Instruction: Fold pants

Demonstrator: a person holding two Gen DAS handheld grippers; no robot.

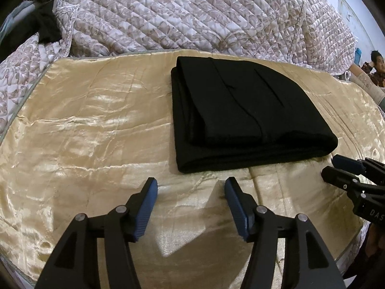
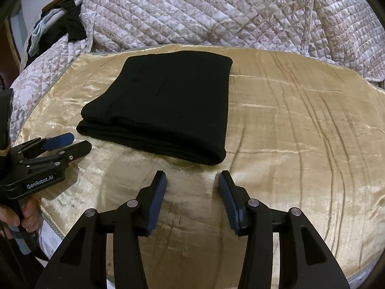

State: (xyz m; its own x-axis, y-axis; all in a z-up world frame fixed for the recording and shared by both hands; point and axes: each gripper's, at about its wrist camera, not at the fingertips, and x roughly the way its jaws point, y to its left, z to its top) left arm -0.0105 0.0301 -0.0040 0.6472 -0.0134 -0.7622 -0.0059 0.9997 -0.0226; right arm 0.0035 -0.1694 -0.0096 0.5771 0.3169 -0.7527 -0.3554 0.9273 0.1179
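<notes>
Pants (image 1: 240,115) lie folded flat, fold edge toward both empty, parted tools (image 1: 191,187) (image 2: 192,180).

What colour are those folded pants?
Black: the folded pants lie on a gold cloth, clearest in the left wrist view.

A shiny gold cloth (image 1: 84,125) covers the flat surface, creased and wrinkled. Behind it a quilt (image 1: 180,12) with a floral print is heaped up. At the far left, dark clothes (image 2: 69,29) lie on the quilt. A seated person (image 1: 375,69) shows at the right edge.
</notes>
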